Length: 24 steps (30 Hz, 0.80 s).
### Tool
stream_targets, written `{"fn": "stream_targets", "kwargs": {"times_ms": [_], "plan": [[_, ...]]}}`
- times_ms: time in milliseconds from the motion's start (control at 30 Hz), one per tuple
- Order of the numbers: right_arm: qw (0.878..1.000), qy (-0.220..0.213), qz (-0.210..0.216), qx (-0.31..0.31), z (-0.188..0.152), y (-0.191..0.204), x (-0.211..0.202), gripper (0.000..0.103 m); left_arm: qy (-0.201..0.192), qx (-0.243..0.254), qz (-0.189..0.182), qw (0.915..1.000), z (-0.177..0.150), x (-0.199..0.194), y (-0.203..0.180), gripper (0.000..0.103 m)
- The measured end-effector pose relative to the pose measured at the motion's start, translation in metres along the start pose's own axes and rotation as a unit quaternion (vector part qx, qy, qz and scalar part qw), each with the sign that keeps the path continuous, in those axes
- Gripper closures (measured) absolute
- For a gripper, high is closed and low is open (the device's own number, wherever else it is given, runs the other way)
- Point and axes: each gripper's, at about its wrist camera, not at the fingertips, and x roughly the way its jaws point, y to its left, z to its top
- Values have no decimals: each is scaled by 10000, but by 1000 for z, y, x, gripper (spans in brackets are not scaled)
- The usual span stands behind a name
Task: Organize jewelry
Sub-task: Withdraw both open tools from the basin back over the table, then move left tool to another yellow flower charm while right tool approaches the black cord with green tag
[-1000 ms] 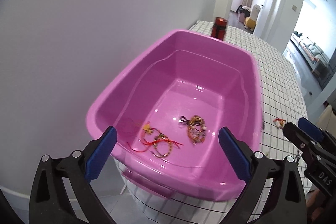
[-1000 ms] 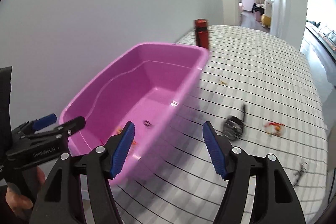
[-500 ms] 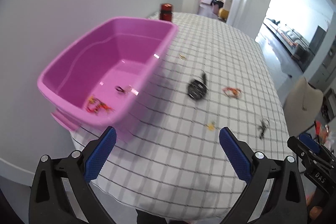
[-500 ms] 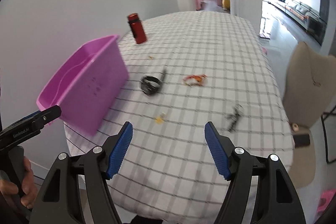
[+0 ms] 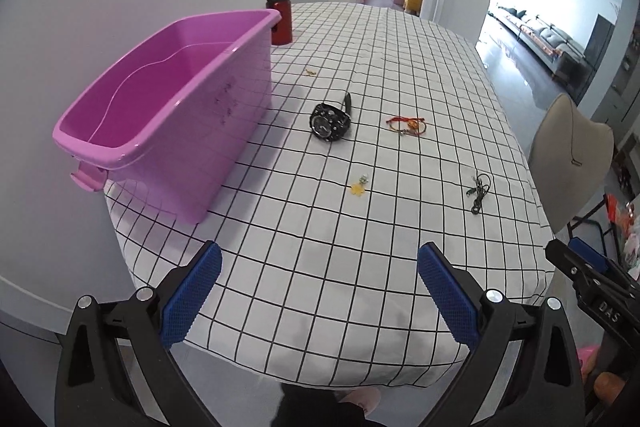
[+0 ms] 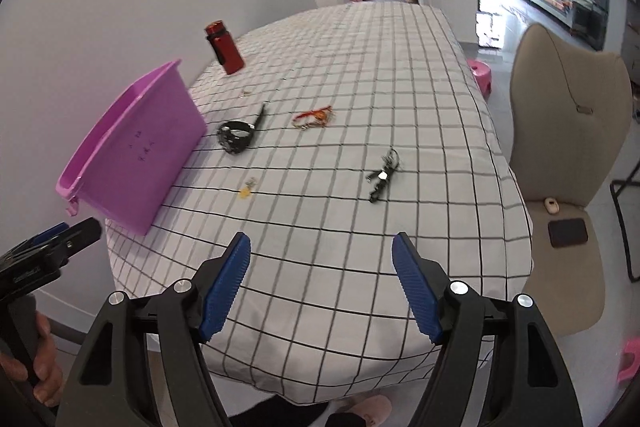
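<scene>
A pink plastic tub [image 5: 168, 107] [image 6: 132, 151] stands at the left of the checked tablecloth. Loose on the cloth lie a black watch [image 5: 330, 121] [image 6: 237, 135], a red-and-gold bracelet [image 5: 406, 123] [image 6: 314, 117], a small yellow charm [image 5: 359, 187] [image 6: 247, 189], a dark necklace [image 5: 478, 193] [image 6: 382, 175] and a tiny gold piece [image 5: 309, 71] near the tub's far end. My left gripper [image 5: 318, 291] is open and empty above the table's near edge. My right gripper [image 6: 322, 285] is open and empty, to the right of the left one.
A red bottle [image 5: 279, 14] [image 6: 224, 47] stands behind the tub. A beige chair [image 6: 568, 155] sits at the table's right side with a small dark item on its seat. A wall runs along the left. The tablecloth [image 5: 360, 247] hangs over the near edge.
Both grippers have pulled back and swung right, from over the tub to the table's near edge. The tub's inside is now out of sight. Both stayed open.
</scene>
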Motion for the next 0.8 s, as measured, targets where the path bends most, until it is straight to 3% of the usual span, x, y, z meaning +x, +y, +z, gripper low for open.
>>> {"fn": "stream_targets", "kwargs": {"times_ms": [200,500,800], "plan": [[9995,83,-211,226,-5,-16,24,33,89,177,-165,9997,6,32,-15,6],[9968,197,-701,335,-2,-29,73,33,223,304,-495,9981,23,121,-32,6],[9961,221,-708,487,11,-39,132,33,335,296,-355,9984,35,192,-34,6]]}}
